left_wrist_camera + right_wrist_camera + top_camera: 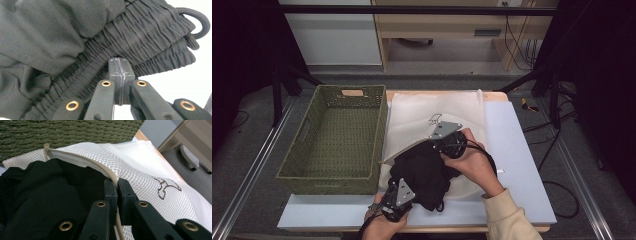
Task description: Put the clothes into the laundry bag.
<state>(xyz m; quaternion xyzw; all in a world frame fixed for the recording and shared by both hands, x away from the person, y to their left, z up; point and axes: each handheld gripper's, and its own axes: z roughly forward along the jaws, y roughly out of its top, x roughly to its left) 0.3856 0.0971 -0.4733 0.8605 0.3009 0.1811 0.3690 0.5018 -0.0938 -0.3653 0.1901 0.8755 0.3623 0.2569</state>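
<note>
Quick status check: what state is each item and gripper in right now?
Mesh laundry bag: zipper open, lying flat on the table.
Black shorts: bunched, partly inside the bag's mouth.
Green woven basket: empty, upright.
Left gripper: shut on the shorts' elastic waistband.
Right gripper: shut on the bag's zipper edge.

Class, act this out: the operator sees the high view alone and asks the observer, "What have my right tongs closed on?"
Observer: The right tongs are shut on the white mesh laundry bag, at its zip edge.
Operator: And my left ones?
Observer: The left tongs are shut, tips against the gathered elastic waistband of the black fabric garment.
Operator: Anything loose there?
Observer: A black drawstring loop sticks out at the waistband's end.
</note>
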